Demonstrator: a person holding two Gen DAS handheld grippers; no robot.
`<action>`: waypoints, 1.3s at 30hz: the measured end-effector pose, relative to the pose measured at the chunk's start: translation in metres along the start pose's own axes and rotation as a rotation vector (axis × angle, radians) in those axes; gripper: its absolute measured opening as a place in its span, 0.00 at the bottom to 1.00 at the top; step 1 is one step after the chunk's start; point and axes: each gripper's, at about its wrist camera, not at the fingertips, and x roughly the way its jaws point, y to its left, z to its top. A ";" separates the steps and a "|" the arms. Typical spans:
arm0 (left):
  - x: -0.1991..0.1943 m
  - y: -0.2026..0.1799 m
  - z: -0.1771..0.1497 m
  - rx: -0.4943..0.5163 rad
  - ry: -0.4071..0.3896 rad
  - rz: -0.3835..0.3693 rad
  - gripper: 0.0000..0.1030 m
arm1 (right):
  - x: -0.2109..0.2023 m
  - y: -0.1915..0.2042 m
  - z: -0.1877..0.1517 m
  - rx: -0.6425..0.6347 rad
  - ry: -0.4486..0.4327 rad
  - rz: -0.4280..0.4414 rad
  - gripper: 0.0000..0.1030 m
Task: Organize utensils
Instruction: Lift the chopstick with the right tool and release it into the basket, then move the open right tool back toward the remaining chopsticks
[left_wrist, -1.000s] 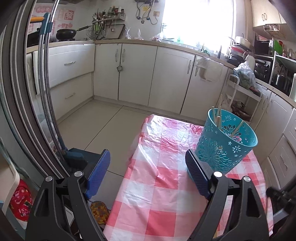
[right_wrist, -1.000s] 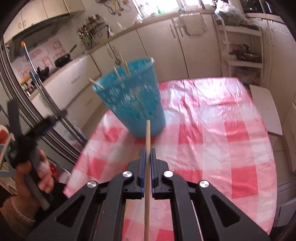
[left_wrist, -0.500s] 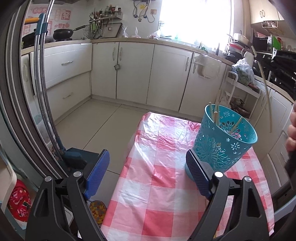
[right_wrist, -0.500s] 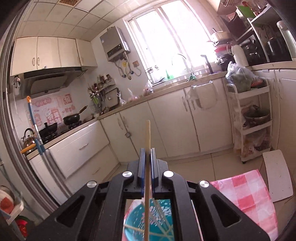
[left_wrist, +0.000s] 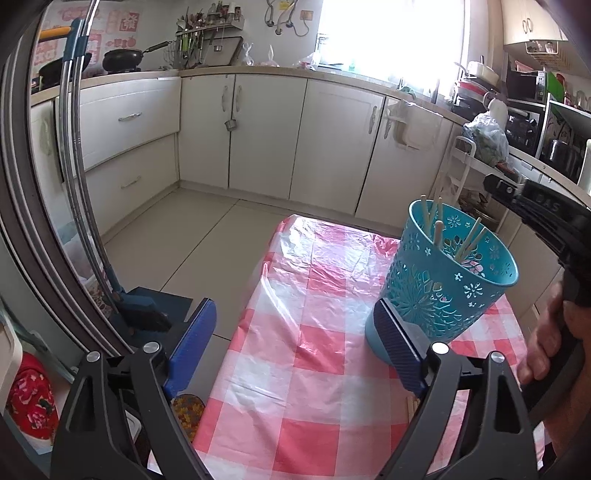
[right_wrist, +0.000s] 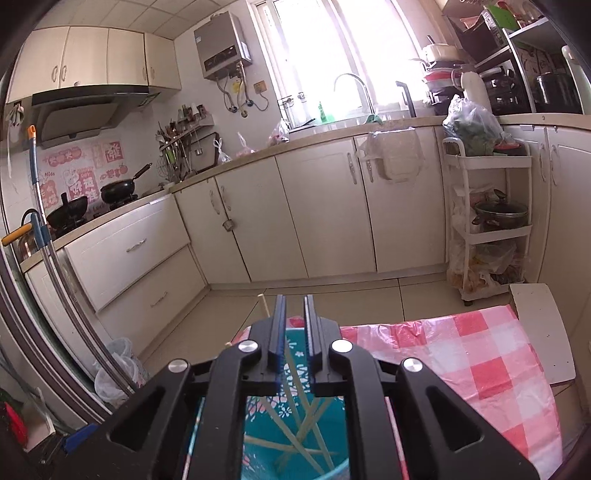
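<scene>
While poised above the basket (right_wrist: 295, 435), right gripper (right_wrist: 294, 314) fingers just parted, empty.

White cabinets (right_wrist: 325, 218); black pan (right_wrist: 118, 190) on stove; white trolley (right_wrist: 487, 229) holding pot (right_wrist: 500, 214); checked tablecloth (left_wrist: 314, 350).

Cream base cabinets (right_wrist: 325, 218) ahead, bright window (right_wrist: 325, 48) above sink tap (right_wrist: 351, 88), beige tiled floor (left_wrist: 177, 243), white trolley rack (right_wrist: 487, 221) right, range hood (right_wrist: 81, 110) left.

Teal basket (right_wrist: 295, 435) base cut off below, chopsticks (right_wrist: 295, 424) partly hidden behind right gripper (right_wrist: 294, 317) frame
</scene>
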 end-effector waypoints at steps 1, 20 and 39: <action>0.000 0.000 -0.001 0.002 0.000 0.006 0.81 | -0.009 0.000 -0.002 0.002 -0.007 0.003 0.23; -0.008 -0.007 -0.011 0.063 -0.023 0.076 0.84 | -0.070 -0.030 -0.144 0.040 0.413 -0.081 0.28; -0.001 -0.003 -0.012 0.074 -0.001 0.080 0.87 | -0.001 -0.001 -0.170 -0.056 0.540 -0.107 0.22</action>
